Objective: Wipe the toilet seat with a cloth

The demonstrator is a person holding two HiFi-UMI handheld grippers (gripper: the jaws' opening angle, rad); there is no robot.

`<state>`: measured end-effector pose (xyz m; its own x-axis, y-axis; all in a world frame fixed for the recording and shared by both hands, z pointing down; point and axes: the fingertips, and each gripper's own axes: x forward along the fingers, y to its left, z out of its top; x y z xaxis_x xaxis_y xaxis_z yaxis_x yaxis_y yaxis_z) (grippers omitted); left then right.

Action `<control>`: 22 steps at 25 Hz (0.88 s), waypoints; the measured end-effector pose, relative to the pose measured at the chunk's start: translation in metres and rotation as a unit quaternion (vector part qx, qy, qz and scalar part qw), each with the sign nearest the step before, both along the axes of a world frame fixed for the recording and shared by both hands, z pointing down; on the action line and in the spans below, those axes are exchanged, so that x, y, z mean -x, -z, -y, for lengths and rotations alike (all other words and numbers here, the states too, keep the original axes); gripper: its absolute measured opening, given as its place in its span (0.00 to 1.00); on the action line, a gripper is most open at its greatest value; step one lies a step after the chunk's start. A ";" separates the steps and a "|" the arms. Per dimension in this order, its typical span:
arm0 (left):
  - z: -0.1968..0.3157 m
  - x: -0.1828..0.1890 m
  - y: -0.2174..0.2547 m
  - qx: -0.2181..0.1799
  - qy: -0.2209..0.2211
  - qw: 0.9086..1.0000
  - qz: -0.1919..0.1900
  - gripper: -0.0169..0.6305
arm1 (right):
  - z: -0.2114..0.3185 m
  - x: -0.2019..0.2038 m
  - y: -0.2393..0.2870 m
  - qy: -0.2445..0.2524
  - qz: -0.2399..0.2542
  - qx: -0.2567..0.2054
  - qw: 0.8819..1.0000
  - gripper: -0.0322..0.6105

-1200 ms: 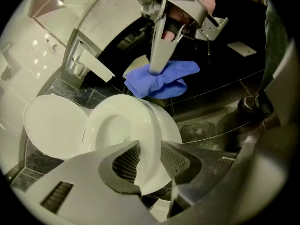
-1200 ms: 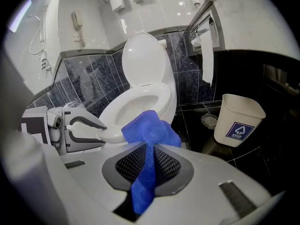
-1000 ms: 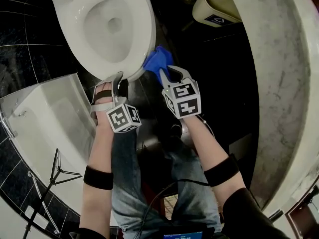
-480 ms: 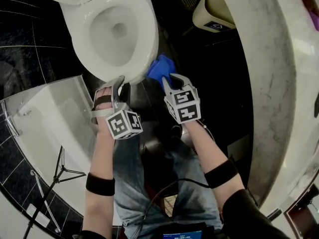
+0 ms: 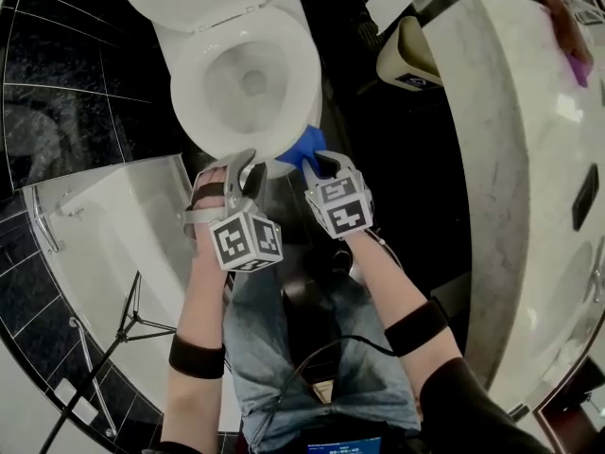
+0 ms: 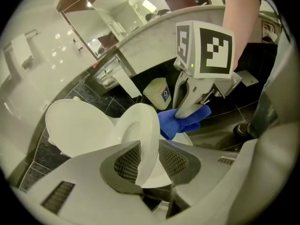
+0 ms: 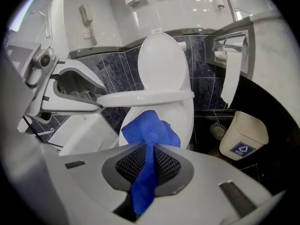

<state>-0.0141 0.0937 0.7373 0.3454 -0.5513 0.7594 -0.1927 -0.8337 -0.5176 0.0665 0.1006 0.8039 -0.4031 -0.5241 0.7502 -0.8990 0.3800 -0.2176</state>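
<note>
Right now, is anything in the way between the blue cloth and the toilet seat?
Nothing visible is. The blue cloth, clamped in the right gripper, sits just below the front rim of the raised toilet seat, with no object between them.

Pale grey left gripper [image 5: 244, 165] and right gripper [image 5: 321, 163], each with a cube of black-and-white square markers behind its jaws: left cube [image 5: 246, 241], right cube [image 5: 338, 206]. Behind each cube, a black forearm band [image 5: 197, 357] [image 5: 416, 327]. A thin black cable [image 5: 331, 346] crosses blue jeans [image 5: 274, 320]. Dark sleeve [image 5: 463, 405] beyond the right band.
</note>
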 end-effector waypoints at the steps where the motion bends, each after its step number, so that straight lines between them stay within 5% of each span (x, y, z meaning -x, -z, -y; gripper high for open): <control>1: 0.003 0.000 0.007 -0.001 -0.003 1.000 -0.003 0.23 | 0.007 0.007 0.009 0.005 0.001 -0.004 1.000 0.16; 15: 0.045 0.006 0.083 0.006 0.014 0.998 -0.058 0.22 | 0.085 0.045 0.108 -0.002 -0.004 -0.044 0.999 0.15; 22: 0.088 0.053 0.153 -0.028 0.085 0.987 -0.135 0.14 | 0.126 0.049 0.146 -0.017 -0.009 -0.042 0.999 0.14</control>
<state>-0.0666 0.0054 0.5840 0.4299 -0.6564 0.6199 -0.4633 -0.7497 -0.4726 0.0179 -0.0255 0.6581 -0.3716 -0.5983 0.7099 -0.9149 0.3658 -0.1706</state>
